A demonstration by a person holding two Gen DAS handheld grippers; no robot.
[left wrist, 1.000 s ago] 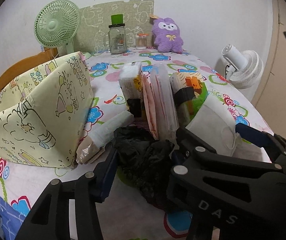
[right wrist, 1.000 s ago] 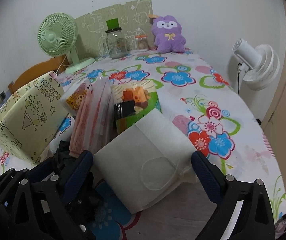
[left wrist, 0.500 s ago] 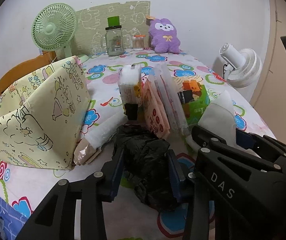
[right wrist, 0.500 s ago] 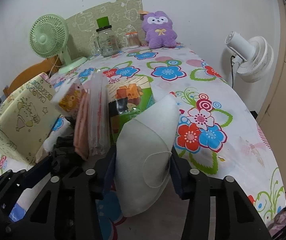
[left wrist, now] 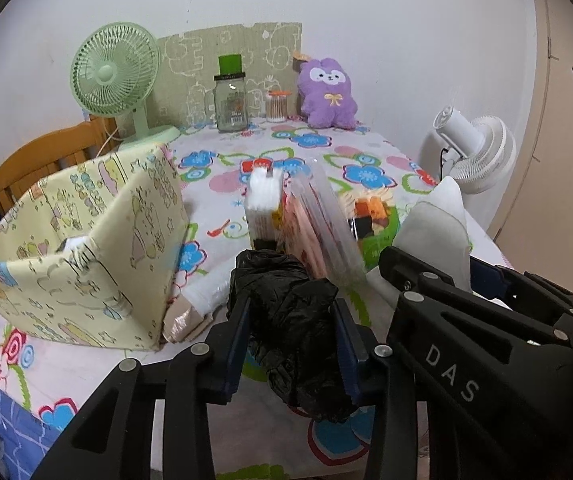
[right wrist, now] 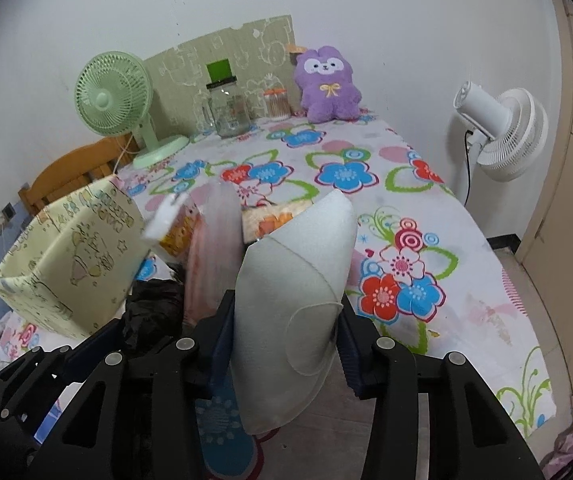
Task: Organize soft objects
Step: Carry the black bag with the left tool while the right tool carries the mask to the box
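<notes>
Two wrist views, close over the near end of the table [left wrist: 214,208], angled down its length toward the far wall (shared: purple plush [right wrist: 328,84], green fan [left wrist: 112,74]).

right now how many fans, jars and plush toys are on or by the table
fans: 2, green fan, white fan
jars: 2, big jar, small jar
plush toys: 1, purple plush
total: 5

text: "DAS" in white letters | on: black body of the right gripper [left wrist: 442,276], seen from the left wrist | jar [left wrist: 230,100] label: too small to read | other print: none legible
</notes>
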